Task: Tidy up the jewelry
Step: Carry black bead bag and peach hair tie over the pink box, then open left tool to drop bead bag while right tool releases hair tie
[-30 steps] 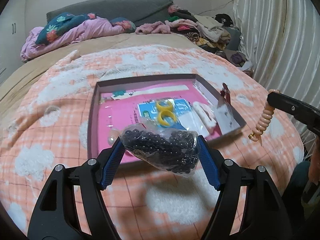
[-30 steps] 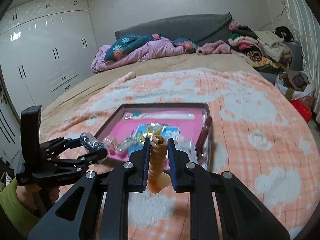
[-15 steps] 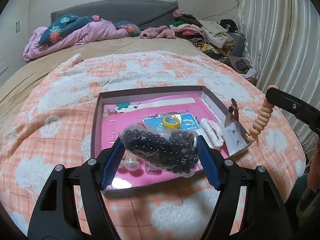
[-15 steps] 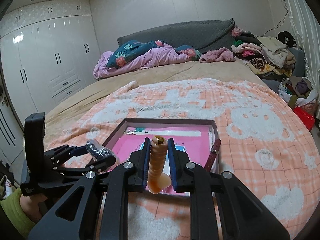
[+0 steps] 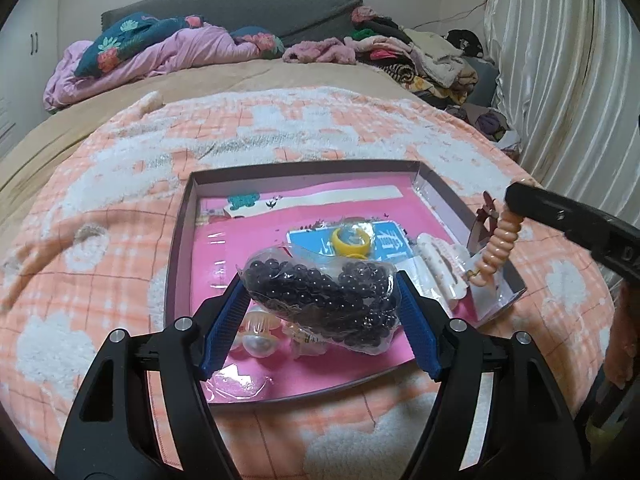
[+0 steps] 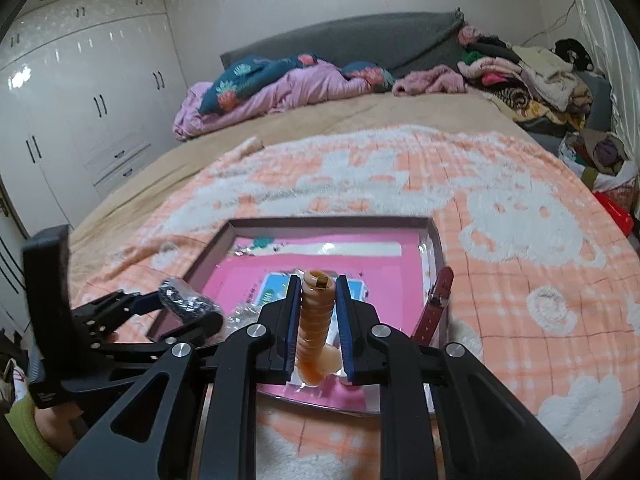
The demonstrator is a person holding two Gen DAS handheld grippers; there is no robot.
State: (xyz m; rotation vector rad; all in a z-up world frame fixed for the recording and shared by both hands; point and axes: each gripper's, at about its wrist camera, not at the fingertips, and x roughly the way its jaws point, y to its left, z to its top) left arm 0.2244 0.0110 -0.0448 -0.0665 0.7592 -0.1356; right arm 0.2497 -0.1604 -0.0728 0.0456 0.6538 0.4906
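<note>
The left claw point(image 5: 322, 300) squeezes a bag of black beads point(image 5: 320, 294) and the right claw point(image 6: 317, 320) pinches a curly peach band point(image 6: 316, 320), both just above the pink box point(image 5: 180, 240), so both still need dropping in.

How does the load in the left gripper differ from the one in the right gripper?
The left gripper clamps a clear bag of dark beads, bulky, lying crosswise between wide-set jaws. The right gripper pinches a peach coil bracelet, slim and unwrapped, running lengthwise between nearly closed jaws, one end hanging below the pads. Both are held in the air over the pink-lined tray.
</note>
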